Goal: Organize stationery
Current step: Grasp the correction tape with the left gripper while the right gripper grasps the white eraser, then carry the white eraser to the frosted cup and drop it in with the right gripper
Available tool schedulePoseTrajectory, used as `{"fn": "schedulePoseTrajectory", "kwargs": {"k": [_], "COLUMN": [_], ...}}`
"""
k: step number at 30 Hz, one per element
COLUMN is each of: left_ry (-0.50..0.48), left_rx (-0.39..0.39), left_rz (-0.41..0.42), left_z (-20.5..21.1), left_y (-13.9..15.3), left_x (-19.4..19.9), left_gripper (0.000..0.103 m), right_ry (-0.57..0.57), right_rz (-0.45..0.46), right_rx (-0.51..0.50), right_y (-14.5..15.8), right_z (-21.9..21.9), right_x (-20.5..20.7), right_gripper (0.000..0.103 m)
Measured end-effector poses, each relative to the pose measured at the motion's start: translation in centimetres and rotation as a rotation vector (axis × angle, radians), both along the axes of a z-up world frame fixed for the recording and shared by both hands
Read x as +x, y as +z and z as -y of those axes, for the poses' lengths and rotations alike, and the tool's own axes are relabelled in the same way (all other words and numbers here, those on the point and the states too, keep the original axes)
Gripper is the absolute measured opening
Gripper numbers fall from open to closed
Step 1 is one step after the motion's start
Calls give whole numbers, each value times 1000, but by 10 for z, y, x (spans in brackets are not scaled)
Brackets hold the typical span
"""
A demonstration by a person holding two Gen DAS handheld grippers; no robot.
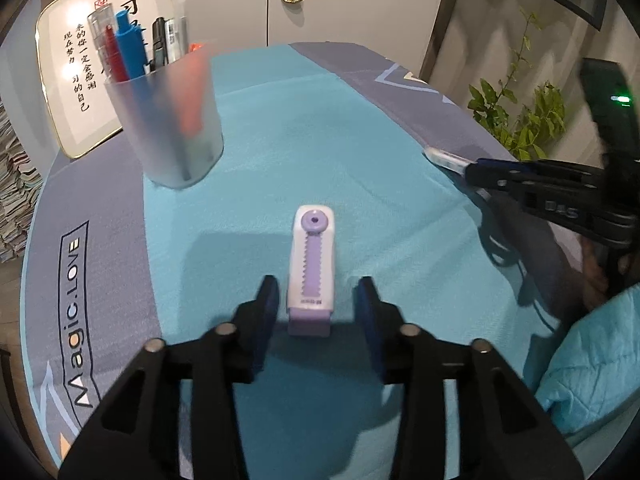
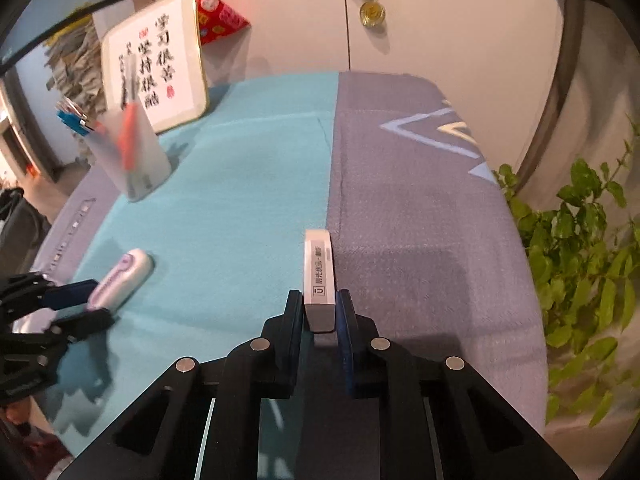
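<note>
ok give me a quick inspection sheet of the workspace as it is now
surface: turquoise and grey cloth over the table
job's things: white and purple correction tape lying flat; white eraser bar; frosted plastic pen cup with pens
clutter: nothing seen
grippers: left gripper open astride the tape; right gripper shut on the eraser
cables: nothing seen
surroundings: framed calligraphy board, gold medal, green plant

The tablecloth [image 1: 360, 152] is showing a turquoise middle and grey-purple sides with pale triangle outlines and black "Magic.LOVE" lettering at the left of the frame. The correction tape [image 1: 311, 268] is showing white with a lilac toothed stripe. The frosted cup [image 1: 168, 120] is holding red, blue and black pens. The eraser [image 2: 319, 276] is looking white with dark print.
</note>
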State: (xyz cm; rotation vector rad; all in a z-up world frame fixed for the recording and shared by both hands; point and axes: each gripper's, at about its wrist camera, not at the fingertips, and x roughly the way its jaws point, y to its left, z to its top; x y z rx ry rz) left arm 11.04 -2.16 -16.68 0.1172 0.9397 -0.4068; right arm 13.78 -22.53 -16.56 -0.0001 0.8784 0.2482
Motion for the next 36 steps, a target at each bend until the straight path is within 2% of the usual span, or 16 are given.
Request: {"fn": "schedulePoseTrajectory", "kwargs": {"k": [5, 9, 10, 11, 16, 23, 31, 36], "left_ry": [9, 22, 24, 22, 41, 44, 60, 78], "left_rx": [10, 1, -4, -9, -50, -131, -149, -128], "left_rz": [8, -3, -6, -11, 3, 88, 137, 158], "left_z": [7, 11, 11, 12, 2, -23, -35, -36], "left_y": [-1, -2, -2, -2, 8, 45, 61, 62], "left_x": [16, 30, 32, 34, 28, 2, -14, -18], "left_gripper": [42, 39, 34, 23, 23, 23, 23, 23], "right_ry": [-34, -26, -25, -24, -25, -15, 13, 12], "right_rz": [44, 70, 71, 70, 72, 77, 101, 100], "right_rx": [87, 103, 105, 107, 111, 112, 109, 115], "right_y": [22, 30, 31, 31, 34, 38, 49, 52], "right_z": [9, 3, 2, 1, -2, -8, -23, -27], "right_x": [-16, -20, -20, -21, -23, -25, -31, -33], "right_gripper": [17, 17, 17, 17, 17, 17, 17, 17]}}
